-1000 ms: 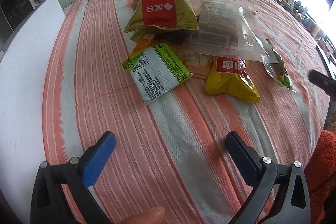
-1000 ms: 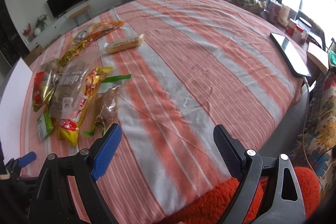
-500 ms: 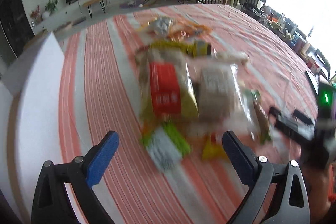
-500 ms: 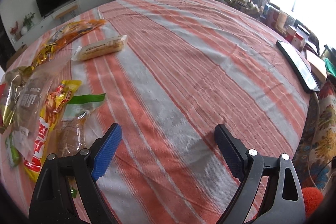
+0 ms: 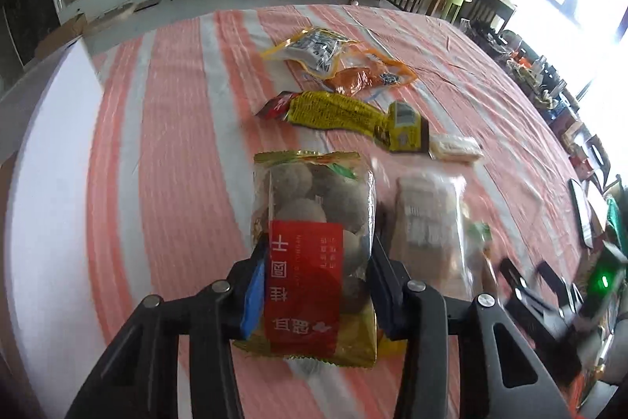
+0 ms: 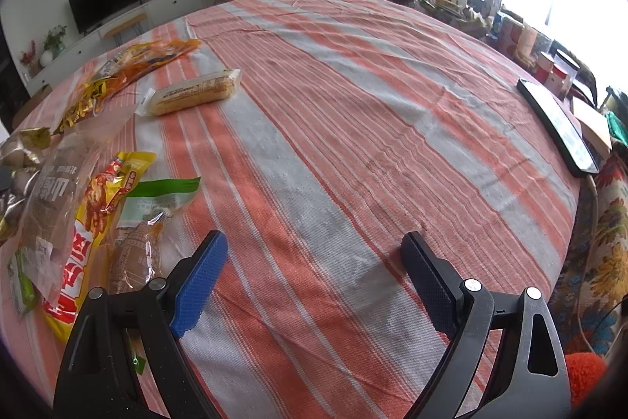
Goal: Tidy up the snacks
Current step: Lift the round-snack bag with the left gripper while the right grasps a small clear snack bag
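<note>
One bag in hand | we are gripping the longan bag point(image 5: 310, 262) in the left gripper point(image 5: 314, 285), near table point(image 6: 353, 128) edge | right gripper point(image 6: 310, 269) is hovering wide, empty | remaining snacks point(image 5: 337, 112) are lying scattered far and right, unsorted.

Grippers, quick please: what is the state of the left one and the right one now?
Left gripper: closed on the snack bag with the red label.
Right gripper: open, holding nothing, above the striped tablecloth.

Right claw point(image 6: 314, 281) agape, snack packets point(image 6: 90, 191) left
</note>
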`<state>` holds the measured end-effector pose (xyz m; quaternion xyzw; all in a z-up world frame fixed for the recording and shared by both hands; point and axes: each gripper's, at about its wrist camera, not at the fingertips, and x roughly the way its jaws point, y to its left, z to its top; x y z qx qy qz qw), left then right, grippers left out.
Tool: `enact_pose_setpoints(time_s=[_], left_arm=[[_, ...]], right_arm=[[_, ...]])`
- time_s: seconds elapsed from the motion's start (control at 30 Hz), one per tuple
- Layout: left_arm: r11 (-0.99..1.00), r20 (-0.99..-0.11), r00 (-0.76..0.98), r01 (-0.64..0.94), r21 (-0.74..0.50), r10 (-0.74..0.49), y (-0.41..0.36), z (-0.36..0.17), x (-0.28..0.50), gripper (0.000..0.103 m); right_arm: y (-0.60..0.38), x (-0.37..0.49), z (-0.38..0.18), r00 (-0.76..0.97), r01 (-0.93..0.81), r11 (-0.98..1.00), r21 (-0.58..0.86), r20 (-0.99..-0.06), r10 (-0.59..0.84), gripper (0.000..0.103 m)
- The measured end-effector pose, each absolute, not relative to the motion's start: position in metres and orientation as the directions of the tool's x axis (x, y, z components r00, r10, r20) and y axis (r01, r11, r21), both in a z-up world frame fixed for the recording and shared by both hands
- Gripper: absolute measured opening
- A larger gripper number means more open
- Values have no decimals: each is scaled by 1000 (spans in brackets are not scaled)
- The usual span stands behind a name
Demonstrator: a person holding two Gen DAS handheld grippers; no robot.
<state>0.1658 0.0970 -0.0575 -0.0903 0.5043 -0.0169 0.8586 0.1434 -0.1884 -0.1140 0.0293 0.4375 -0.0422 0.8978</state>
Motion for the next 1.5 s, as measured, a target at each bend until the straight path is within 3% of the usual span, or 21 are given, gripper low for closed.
enact_pose_setpoints(time_s=[0.2,0.27,0.37,0.4,0.43,0.67,0.77,0.87,0.93,1.13,1.23,1.3,1.37,1.5], left_arm=[[984,-881,460,-79,-162,-108,103,-75,80,45],[984,-884,449,-54,-172,-130,98,-86,58,51],[991,-877,465,8,-135,-123,88,-91,49,70],[993,-882,458,20,-115,-111,83,-93,52,87],[995,-886,454,24,-95,-96,79,-95,56,94],[995,-913,404,-50,-81,-55,85,-121,73,94],[990,-906,417,-78,-115,-72,96,-120,64,92],[992,-903,424,-65,-106,-68,102,-117,56,74],[995,-901,430,-58,-84,-51,102,-116,53,72],[1000,-892,451,7,15,11,88,-116,60,70],[999,-888,460,-15,-30,-19,95,-114,62,62],[996,-884,465,-37,-77,-51,103,-111,57,61],[992,-878,473,-46,-116,-81,110,-108,46,60],[973,-858,482,-47,-226,-176,116,-103,29,60]], right_arm=[[-189,143,-114,614,102,995,15,-787,-51,92],[-189,143,-114,614,102,995,15,-787,-51,92],[-189,143,-115,615,102,995,14,-787,-52,92],[-189,143,-115,615,102,995,14,-787,-52,92],[-189,142,-115,615,102,995,14,-787,-52,92],[-191,144,-114,612,96,995,29,-790,-36,93],[-201,141,-110,628,98,989,112,-778,25,93],[-223,138,-106,648,105,953,283,-747,150,92],[-232,135,-101,620,110,924,366,-752,224,91],[-167,129,-83,464,-200,916,346,-790,400,89],[-129,150,-95,368,-307,919,246,-860,353,87],[-114,158,-102,344,-359,914,188,-884,317,72],[-115,162,-102,356,-350,925,146,-893,275,49],[-149,158,-101,330,-256,921,292,-870,367,49]])
